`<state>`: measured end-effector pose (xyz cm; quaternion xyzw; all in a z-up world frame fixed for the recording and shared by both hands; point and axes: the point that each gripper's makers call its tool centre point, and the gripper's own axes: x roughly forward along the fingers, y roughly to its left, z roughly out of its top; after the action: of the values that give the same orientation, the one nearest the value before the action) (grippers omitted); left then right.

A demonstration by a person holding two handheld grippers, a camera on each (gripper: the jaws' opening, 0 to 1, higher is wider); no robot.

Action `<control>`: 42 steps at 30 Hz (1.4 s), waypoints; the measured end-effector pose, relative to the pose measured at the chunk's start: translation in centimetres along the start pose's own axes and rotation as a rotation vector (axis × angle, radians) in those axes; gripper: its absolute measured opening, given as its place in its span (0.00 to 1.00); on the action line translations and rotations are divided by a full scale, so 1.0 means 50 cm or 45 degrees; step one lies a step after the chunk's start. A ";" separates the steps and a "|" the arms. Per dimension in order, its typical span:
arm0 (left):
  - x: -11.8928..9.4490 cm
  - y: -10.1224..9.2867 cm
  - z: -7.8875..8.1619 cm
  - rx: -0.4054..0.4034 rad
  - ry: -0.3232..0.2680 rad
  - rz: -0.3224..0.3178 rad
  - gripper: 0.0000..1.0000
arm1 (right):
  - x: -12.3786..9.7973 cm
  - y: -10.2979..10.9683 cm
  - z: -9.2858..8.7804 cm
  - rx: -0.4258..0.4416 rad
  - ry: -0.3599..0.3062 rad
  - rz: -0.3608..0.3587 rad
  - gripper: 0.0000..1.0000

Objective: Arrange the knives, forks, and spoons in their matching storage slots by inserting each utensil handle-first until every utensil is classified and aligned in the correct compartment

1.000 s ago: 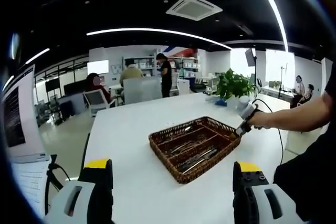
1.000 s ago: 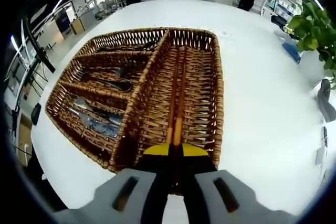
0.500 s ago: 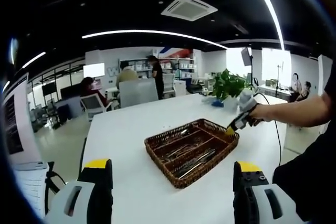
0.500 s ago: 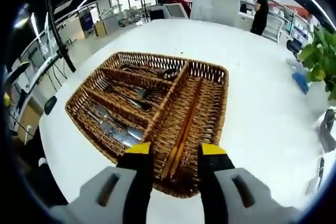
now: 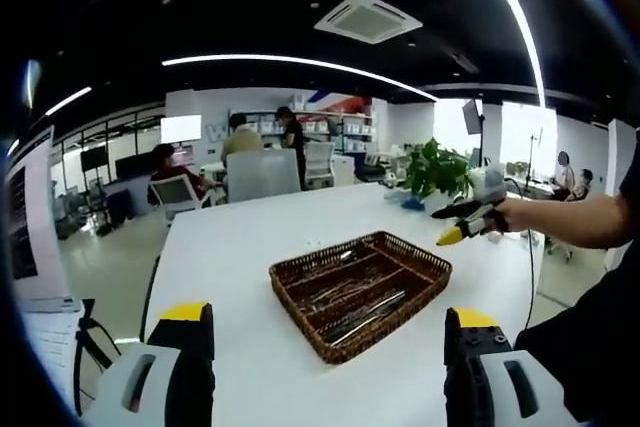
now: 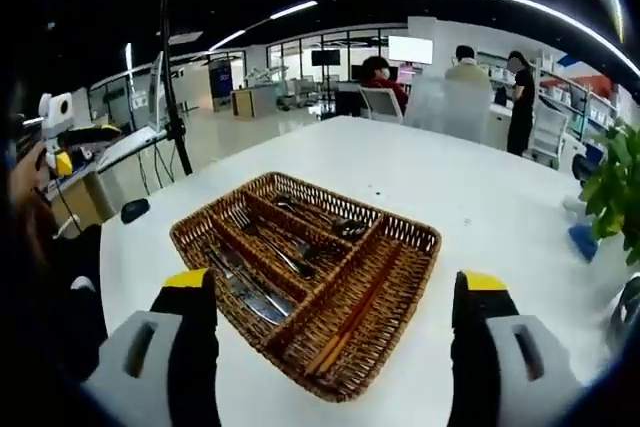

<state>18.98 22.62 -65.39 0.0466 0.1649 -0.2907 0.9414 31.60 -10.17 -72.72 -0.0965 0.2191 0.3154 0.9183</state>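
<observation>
A brown wicker basket [image 6: 428,239] sits on the white table [image 6: 480,197]. Three of its short compartments hold metal cutlery [image 6: 262,265], and the long one holds wooden chopsticks [image 6: 345,319]. My right gripper [image 6: 335,282] hangs open above and short of the basket, with nothing between its jaws. In the left gripper view the same basket [image 5: 284,288] lies mid-table, and my left gripper [image 5: 327,317] is open and empty well back from it. The right gripper [image 5: 452,226], held in a hand, hovers past the basket's right corner.
A potted plant [image 5: 440,165] stands at the table's far right edge, also in the right gripper view [image 6: 612,187]. Several people [image 6: 470,77] and chairs are beyond the far end. A dark tripod pole [image 6: 172,87] rises left of the table. Bare tabletop [image 5: 230,247] surrounds the basket.
My right gripper went from shut over the chopstick compartment to wide open, and it drew up and back from the basket. The chopsticks stay in the long slot. The left gripper stayed open.
</observation>
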 end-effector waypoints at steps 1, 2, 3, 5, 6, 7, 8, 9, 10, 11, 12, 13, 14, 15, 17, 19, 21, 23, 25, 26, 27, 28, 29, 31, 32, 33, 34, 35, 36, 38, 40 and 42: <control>0.000 -0.001 -0.001 0.008 0.005 0.000 1.00 | -0.009 0.001 -0.008 -0.040 0.027 -0.014 0.99; 0.001 -0.004 -0.002 0.013 0.012 -0.005 1.00 | -0.016 0.005 -0.013 -0.044 0.045 -0.015 0.99; 0.001 -0.005 -0.001 0.015 0.013 -0.007 1.00 | -0.020 0.008 -0.013 -0.040 0.040 -0.010 0.99; 0.001 -0.007 0.000 0.020 0.012 -0.009 1.00 | -0.028 0.012 -0.012 -0.030 0.030 0.000 0.99; 0.001 -0.009 0.000 0.024 0.011 -0.010 1.00 | -0.034 0.014 -0.011 -0.013 0.027 0.003 0.99; 0.001 -0.009 0.001 0.024 0.011 -0.011 1.00 | -0.040 0.015 -0.010 -0.008 0.024 0.004 0.99; 0.002 -0.011 0.000 0.027 0.013 -0.012 1.00 | -0.048 0.018 -0.002 -0.013 0.001 0.004 0.99; 0.002 -0.013 0.000 0.030 0.015 -0.013 1.00 | -0.056 0.021 0.005 -0.018 -0.018 -0.002 0.99; 0.003 -0.015 -0.001 0.033 0.017 -0.014 1.00 | -0.064 0.025 0.012 -0.019 -0.030 0.001 0.99; 0.003 -0.016 -0.001 0.034 0.017 -0.016 1.00 | -0.068 0.028 0.018 -0.017 -0.041 0.007 0.99; 0.003 -0.017 0.000 0.034 0.018 -0.017 1.00 | -0.072 0.031 0.023 -0.013 -0.050 0.013 0.99; 0.003 -0.018 0.001 0.035 0.017 -0.017 1.00 | -0.079 0.035 0.027 -0.010 -0.056 0.018 0.99; 0.003 -0.019 0.002 0.035 0.015 -0.018 1.00 | -0.083 0.038 0.031 -0.015 -0.067 0.018 0.99; 0.004 -0.019 0.003 0.035 0.013 -0.018 1.00 | -0.087 0.039 0.034 -0.019 -0.075 0.016 0.99; 0.003 -0.022 0.005 0.033 0.008 -0.019 1.00 | -0.098 0.044 0.036 -0.006 -0.081 0.017 0.99; 0.004 -0.025 0.004 0.031 0.008 -0.023 1.00 | -0.108 0.052 0.038 -0.018 -0.092 0.014 0.99; 0.004 -0.027 0.001 0.035 0.015 -0.028 1.00 | -0.118 0.057 0.035 -0.044 -0.087 0.009 0.99; 0.005 -0.030 -0.002 0.041 0.019 -0.030 1.00 | -0.125 0.066 0.031 -0.048 -0.078 0.018 0.99; 0.005 -0.033 -0.002 0.035 0.017 -0.034 1.00 | -0.134 0.072 0.027 -0.045 -0.072 0.027 0.99; 0.005 -0.035 -0.002 0.034 0.014 -0.036 1.00 | -0.144 0.077 0.026 -0.048 -0.077 0.024 0.99; 0.006 -0.038 -0.002 0.037 0.014 -0.036 1.00 | -0.149 0.077 0.026 -0.049 -0.078 0.019 0.99; 0.006 -0.040 -0.003 0.040 0.018 -0.038 1.00 | -0.156 0.078 0.024 -0.046 -0.077 0.016 0.99; 0.006 -0.042 -0.004 0.042 0.021 -0.041 1.00 | -0.161 0.080 0.023 -0.035 -0.076 0.019 0.99; 0.006 -0.044 -0.008 0.047 0.029 -0.039 1.00 | -0.172 0.087 0.020 -0.023 -0.083 0.023 0.99; 0.006 -0.045 -0.010 0.045 0.032 -0.038 1.00 | -0.175 0.089 0.018 -0.024 -0.081 0.022 0.99; 0.006 -0.046 -0.013 0.038 0.038 -0.039 1.00 | -0.180 0.092 0.011 -0.026 -0.071 0.022 0.99; 0.006 -0.047 -0.015 0.035 0.041 -0.039 1.00 | -0.182 0.093 0.006 -0.025 -0.060 0.022 0.99; 0.006 -0.049 -0.018 0.035 0.042 -0.038 1.00 | -0.187 0.094 -0.001 -0.021 -0.054 0.016 0.99; 0.006 -0.050 -0.020 0.038 0.043 -0.039 1.00 | -0.191 0.094 -0.004 -0.017 -0.053 0.014 0.99; 0.005 -0.051 -0.026 0.050 0.057 -0.035 1.00 | -0.200 0.096 -0.010 -0.001 -0.056 0.009 0.99; 0.003 -0.051 -0.028 0.055 0.064 -0.036 1.00 | -0.212 0.096 -0.012 0.002 -0.061 -0.012 0.99; -0.001 -0.051 -0.026 0.051 0.058 -0.037 1.00 | -0.225 0.103 -0.010 -0.003 -0.065 -0.020 0.99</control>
<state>17.15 20.77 -66.59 0.0694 0.1811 -0.3066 0.9319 20.29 -12.36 -68.15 -0.0912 0.1942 0.3108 0.9259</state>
